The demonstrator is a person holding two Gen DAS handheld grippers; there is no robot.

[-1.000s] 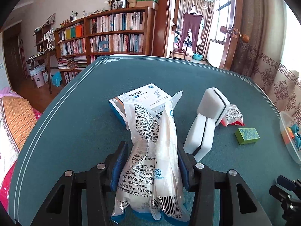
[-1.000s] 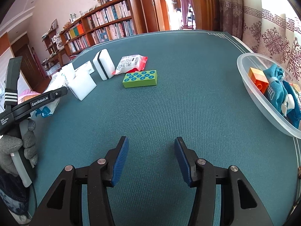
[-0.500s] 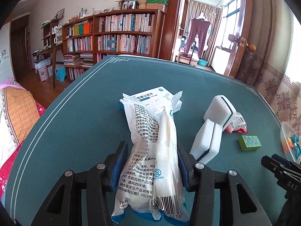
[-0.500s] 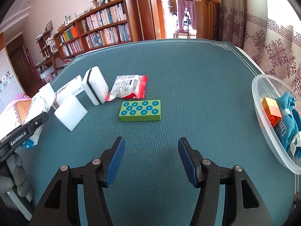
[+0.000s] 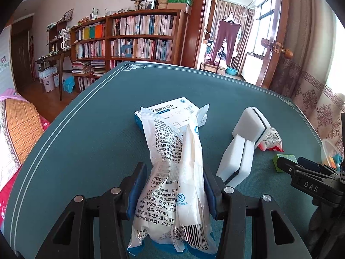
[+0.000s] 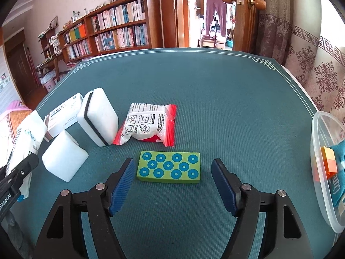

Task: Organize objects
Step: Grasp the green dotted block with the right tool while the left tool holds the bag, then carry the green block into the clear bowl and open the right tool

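Glossy plastic pouch (image 5: 174, 172), ribbed cloth tabletop (image 5: 90, 142)

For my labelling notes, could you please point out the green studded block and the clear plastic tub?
green studded block (image 6: 169, 167): right wrist view, centre of its studded top.
clear plastic tub (image 6: 315, 151): right wrist view, its near wall.

Black tongs (image 6: 172, 185) carry ribbed blue pads (image 6: 121, 186) and silver screws (image 6: 100, 186).

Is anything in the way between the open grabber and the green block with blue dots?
Nothing visible is. The right gripper is open, and the green block lies flat on the table just ahead, between the fingers. Only bare cloth separates them.
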